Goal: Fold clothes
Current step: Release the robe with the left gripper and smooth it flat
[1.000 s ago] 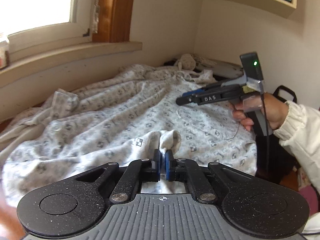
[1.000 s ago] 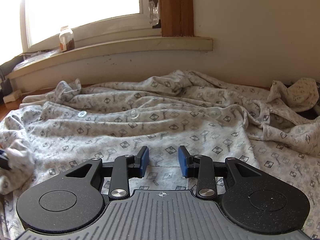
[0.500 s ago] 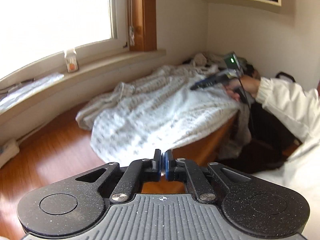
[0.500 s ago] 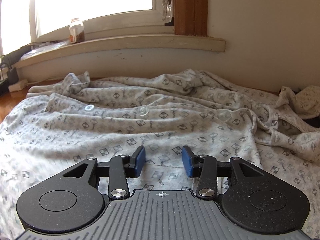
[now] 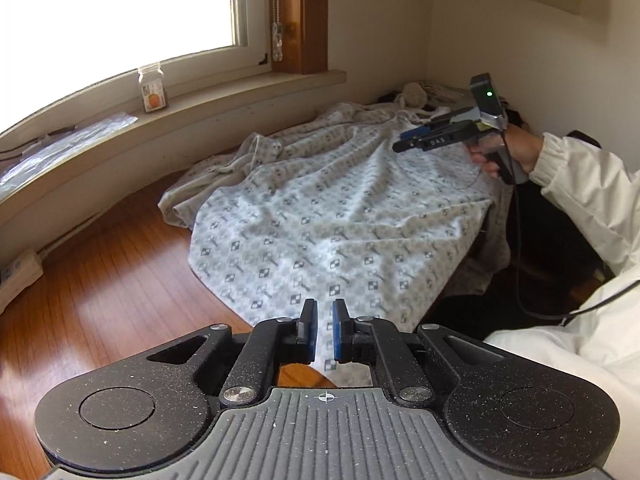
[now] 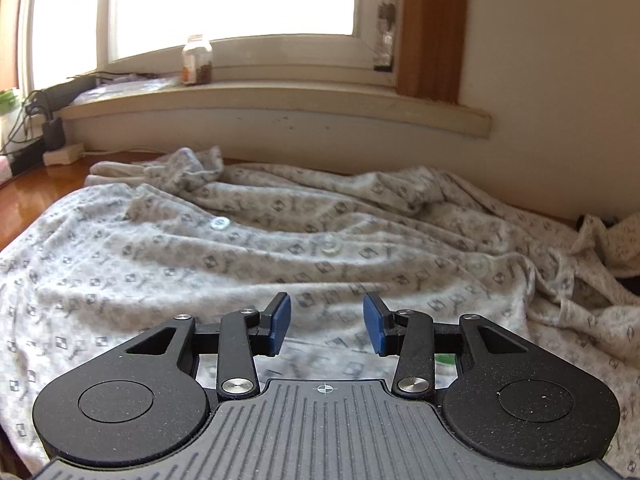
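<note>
Patterned garment (image 5: 320, 216) spread across wooden table (image 5: 100, 280), near edge draped over the front, sleeve bunched far left under windowsill (image 5: 240, 92). Left gripper (image 5: 324, 336) nearly closed, a slim gap showing, nothing held. Right gripper (image 6: 326, 328) partly open above cloth, empty. Best to pinch both near corners, lift together, fold away evenly, avoiding buttons (image 6: 219, 223).

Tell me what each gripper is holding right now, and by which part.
The left gripper pinches the patterned garment by its near hem corner. The right gripper is open above the garment, holding nothing.
</note>
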`<state>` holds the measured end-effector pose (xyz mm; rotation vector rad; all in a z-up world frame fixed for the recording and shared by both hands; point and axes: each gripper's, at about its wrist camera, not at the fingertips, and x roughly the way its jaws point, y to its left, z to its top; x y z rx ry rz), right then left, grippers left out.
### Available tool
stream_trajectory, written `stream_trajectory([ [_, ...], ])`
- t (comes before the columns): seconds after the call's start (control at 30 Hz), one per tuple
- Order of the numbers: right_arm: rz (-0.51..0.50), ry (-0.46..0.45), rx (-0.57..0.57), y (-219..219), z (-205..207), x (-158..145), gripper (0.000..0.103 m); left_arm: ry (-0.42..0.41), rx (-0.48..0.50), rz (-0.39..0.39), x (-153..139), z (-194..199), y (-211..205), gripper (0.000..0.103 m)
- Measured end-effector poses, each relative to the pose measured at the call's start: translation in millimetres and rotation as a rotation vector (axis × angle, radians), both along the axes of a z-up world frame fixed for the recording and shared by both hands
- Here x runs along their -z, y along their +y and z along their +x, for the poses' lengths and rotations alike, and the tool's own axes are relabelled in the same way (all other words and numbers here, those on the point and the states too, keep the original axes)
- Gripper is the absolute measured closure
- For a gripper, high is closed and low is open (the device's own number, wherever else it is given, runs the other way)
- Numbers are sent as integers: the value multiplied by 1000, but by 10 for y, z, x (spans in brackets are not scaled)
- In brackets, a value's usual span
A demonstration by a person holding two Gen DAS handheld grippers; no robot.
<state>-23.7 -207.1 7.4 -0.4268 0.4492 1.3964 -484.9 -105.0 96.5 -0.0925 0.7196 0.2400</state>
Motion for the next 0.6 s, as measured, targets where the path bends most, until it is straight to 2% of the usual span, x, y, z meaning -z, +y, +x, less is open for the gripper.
stream_trajectory([
  [0.2,-39,15,-55,-33,-163,98,62,-6,8,8,105,256,125,96],
  [0.37,-14,32,-46,-301,-154,165,62,-77,-19,-49,298,930,544,96],
  [0.4,-13,29,-46,-364,-158,164,62,-87,-22,-51,360,1094,616,86],
  [0.47,-34,38,-38,-453,-154,130,62,-99,-35,-69,486,1408,745,75],
  [0.6,-74,30,-47,-494,-165,62,62,-117,-35,-93,660,1883,840,68],
])
